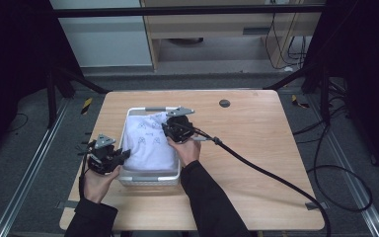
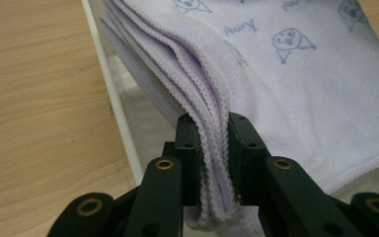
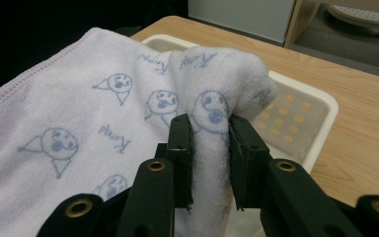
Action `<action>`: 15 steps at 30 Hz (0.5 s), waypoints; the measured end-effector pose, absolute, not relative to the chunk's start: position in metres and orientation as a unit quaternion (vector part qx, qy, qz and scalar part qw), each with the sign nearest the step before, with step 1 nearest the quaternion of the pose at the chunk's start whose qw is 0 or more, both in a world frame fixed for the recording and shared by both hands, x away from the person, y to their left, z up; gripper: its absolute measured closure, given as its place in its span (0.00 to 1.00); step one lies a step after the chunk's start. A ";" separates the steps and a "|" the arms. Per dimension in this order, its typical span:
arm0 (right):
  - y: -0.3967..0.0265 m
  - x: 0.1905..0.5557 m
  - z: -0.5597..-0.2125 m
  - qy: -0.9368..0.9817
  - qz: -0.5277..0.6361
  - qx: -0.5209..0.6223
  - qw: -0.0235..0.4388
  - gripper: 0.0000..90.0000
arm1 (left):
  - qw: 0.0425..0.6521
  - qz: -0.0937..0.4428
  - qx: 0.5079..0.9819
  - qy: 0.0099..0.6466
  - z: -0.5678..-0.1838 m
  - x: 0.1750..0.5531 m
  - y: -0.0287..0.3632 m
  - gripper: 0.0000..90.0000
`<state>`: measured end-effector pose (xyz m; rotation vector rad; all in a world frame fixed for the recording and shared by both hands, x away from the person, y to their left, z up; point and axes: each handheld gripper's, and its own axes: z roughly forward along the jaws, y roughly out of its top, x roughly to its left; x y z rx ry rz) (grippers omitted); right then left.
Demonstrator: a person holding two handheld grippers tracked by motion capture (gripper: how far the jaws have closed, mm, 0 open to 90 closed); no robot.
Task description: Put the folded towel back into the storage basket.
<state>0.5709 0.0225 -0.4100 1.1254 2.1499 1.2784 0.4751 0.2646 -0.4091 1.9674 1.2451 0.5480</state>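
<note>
A folded pale lilac towel [image 1: 148, 143] printed with small blue faces lies in a white plastic basket [image 1: 150, 178] on the wooden table. My left gripper [image 1: 126, 154] is at the basket's near left corner, shut on the towel's stacked hemmed edges [image 2: 212, 148], which run up between its jaws. My right gripper [image 1: 167, 129] sits over the towel's far right part, shut on a bunched fold of the towel [image 3: 212, 128] that bulges above its jaws. The towel [image 3: 79, 148] spreads to the left in the right gripper view.
The basket's perforated floor and white rim [image 3: 321, 106] show beyond the right jaws. A black cable [image 1: 266, 173] trails from the right gripper across the table to the right. A small dark round grommet [image 1: 224, 103] sits near the table's far edge.
</note>
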 end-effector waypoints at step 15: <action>0.023 0.574 -0.426 0.771 0.446 0.412 0.192 0.81 | 0.346 0.210 0.774 0.488 -0.421 0.481 0.261 0.84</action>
